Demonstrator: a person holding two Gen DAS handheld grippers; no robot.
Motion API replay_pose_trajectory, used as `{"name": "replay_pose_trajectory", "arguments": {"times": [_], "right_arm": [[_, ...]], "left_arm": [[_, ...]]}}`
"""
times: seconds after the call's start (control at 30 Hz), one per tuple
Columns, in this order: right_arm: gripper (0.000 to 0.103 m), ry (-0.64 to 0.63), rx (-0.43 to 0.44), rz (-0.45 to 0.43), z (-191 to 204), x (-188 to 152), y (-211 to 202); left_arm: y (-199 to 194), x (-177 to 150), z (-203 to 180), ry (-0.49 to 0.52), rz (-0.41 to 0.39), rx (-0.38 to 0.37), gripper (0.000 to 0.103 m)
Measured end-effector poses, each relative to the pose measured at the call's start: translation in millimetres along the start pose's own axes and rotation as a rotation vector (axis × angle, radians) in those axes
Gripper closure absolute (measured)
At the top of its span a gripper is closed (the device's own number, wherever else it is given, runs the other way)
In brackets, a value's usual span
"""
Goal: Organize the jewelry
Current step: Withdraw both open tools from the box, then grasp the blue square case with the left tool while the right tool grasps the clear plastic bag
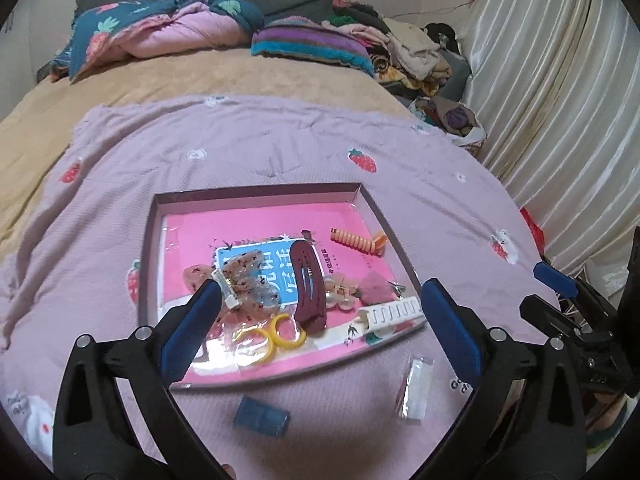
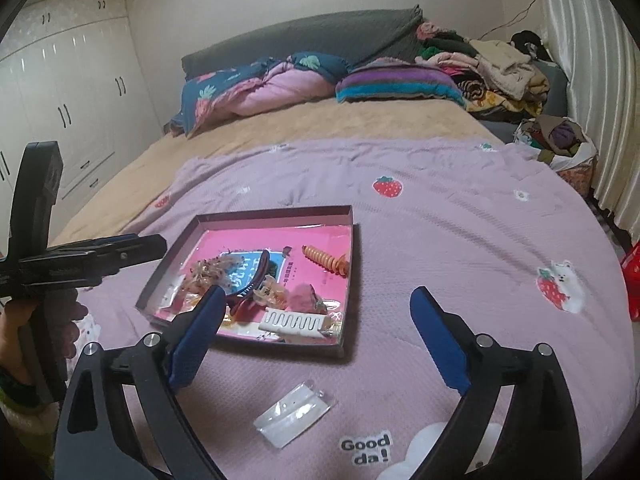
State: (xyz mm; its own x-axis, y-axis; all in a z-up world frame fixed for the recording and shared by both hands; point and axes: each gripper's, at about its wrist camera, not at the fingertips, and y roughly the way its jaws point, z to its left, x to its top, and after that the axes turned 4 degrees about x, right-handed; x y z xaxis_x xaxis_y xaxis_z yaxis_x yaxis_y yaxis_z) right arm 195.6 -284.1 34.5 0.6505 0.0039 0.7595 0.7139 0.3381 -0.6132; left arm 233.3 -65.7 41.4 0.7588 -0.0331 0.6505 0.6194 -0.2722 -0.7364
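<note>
A shallow tray [image 1: 158, 216] [image 2: 352, 236] with a pink floor lies on the lilac blanket. It holds hair accessories: a maroon snap clip [image 1: 308, 280] [image 2: 250, 284], an orange spiral tie [image 1: 354, 238] [image 2: 322, 260], yellow rings [image 1: 280, 332], a white comb clip [image 1: 394, 312] [image 2: 292, 322] and a speckled claw clip [image 1: 250, 280]. A small clear packet [image 1: 416, 388] [image 2: 294, 412] and a blue clip [image 1: 262, 416] lie on the blanket in front of the tray. My left gripper [image 1: 320, 324] is open over the tray's near edge. My right gripper [image 2: 316, 332] is open, above the packet.
Folded quilts [image 2: 260, 84] and a heap of clothes [image 2: 500, 68] lie at the head of the bed. Curtains [image 1: 560, 80] hang on the right. White wardrobes [image 2: 60, 100] stand on the left. The right gripper shows in the left wrist view [image 1: 568, 304].
</note>
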Motion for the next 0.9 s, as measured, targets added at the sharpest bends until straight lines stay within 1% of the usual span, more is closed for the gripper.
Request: {"name": "replay_pose_trajectory", "arguments": {"times": [0.17, 0.33, 0.67, 0.9], "right_arm": [[0.009, 0.001, -0.005, -0.022, 5, -8, -18], [0.009, -0.006, -0.019, -0.019, 12, -21, -26], [0.009, 0.020, -0.005, 0.038, 26, -53, -15], [0.009, 0.040, -0.012, 0.108, 32, -82, 5]], "left_arm": [[-20, -12, 2, 0.005, -0.025, 0.005, 0.010], [-31, -30, 6, 0.014, -0.025, 0.014, 0.010], [-26, -76, 30, -0.020, 0.041, 0.039, 0.010], [-4, -104, 32, 0.019, 0.107, 0.051, 0.010]]}}
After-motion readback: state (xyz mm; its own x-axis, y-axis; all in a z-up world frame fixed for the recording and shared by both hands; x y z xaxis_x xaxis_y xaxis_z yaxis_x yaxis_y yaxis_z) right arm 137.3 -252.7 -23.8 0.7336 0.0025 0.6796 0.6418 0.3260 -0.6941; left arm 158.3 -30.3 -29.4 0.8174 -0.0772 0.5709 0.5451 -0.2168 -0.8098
